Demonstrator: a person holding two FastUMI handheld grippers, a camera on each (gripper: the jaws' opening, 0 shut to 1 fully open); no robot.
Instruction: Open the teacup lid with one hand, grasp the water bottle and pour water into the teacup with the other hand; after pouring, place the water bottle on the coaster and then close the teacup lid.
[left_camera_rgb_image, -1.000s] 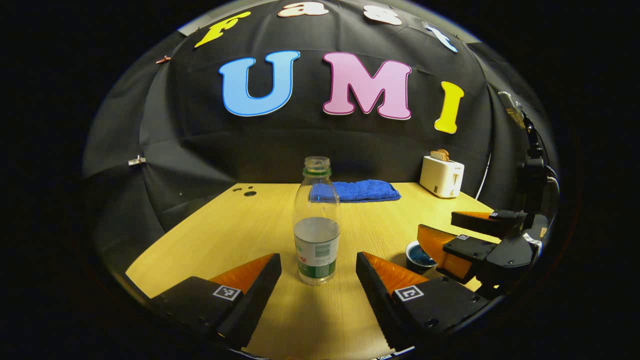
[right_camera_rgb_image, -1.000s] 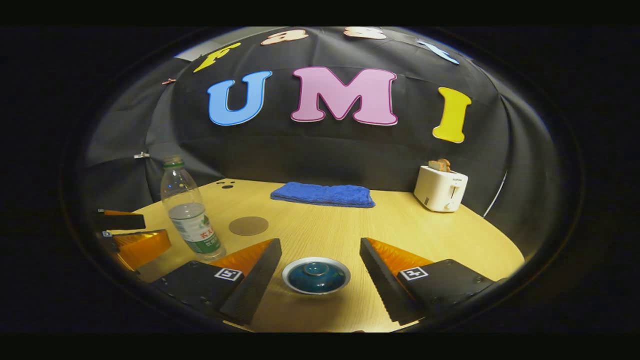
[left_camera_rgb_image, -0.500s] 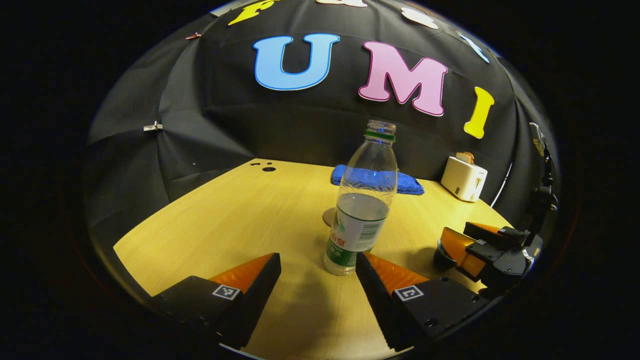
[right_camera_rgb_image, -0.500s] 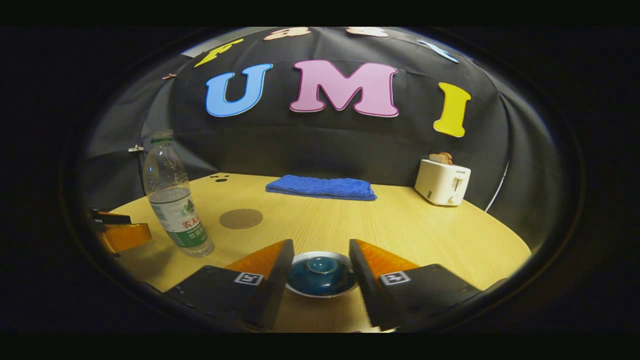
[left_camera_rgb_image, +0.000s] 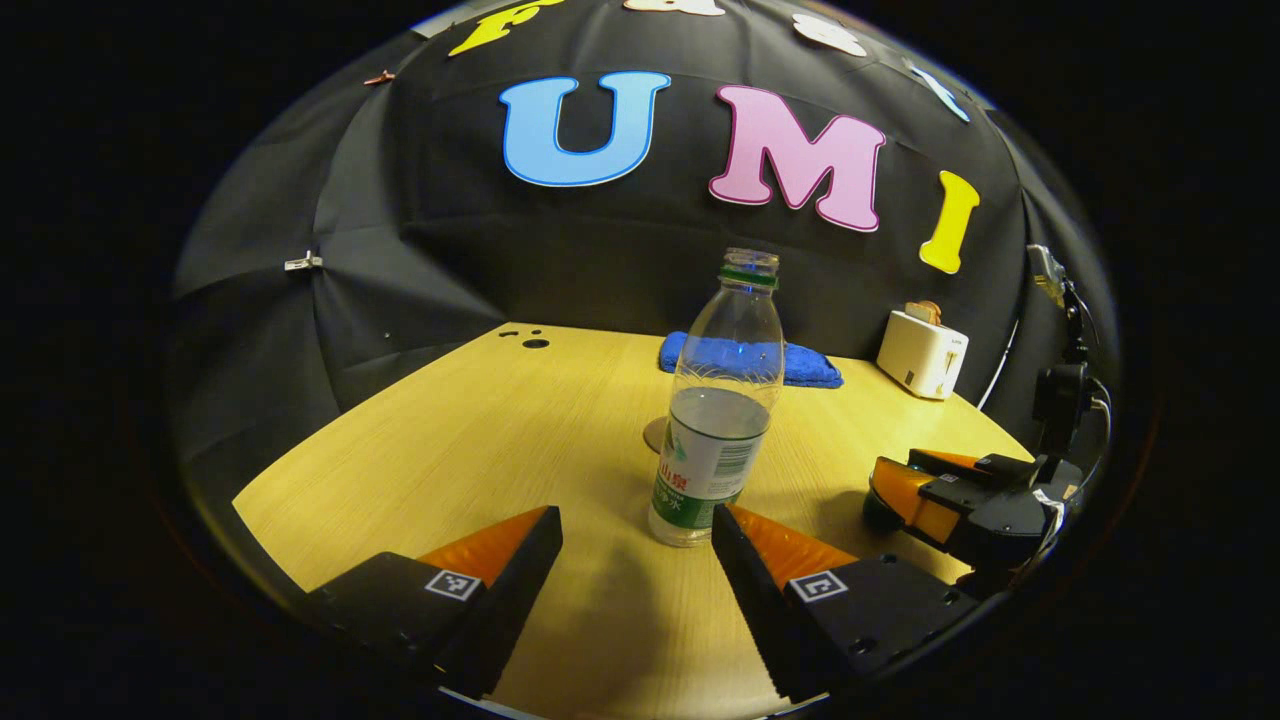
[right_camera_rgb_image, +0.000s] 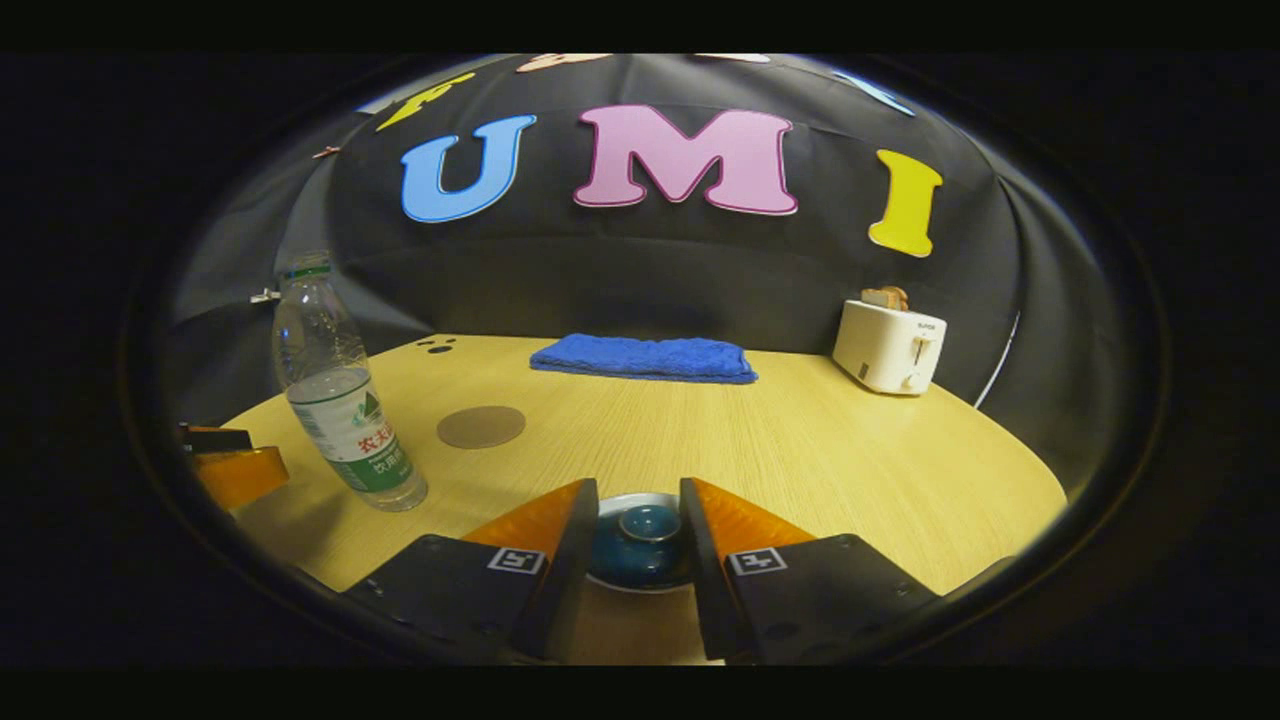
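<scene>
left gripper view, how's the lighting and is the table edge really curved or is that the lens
Left gripper view: warm light from above, water bottle sharp, casting a soft shadow toward the camera; the table edges bow from fisheye distortion. Right gripper view: same bowing, slightly softer focus, the teacup lid shaded between the fingers.

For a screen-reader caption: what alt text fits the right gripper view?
The right tool has its fingers closed in around the knob of the blue teacup lid on a wooden table. To the left stand an uncapped water bottle and a round coaster; behind lie a blue towel and a white toaster.
</scene>
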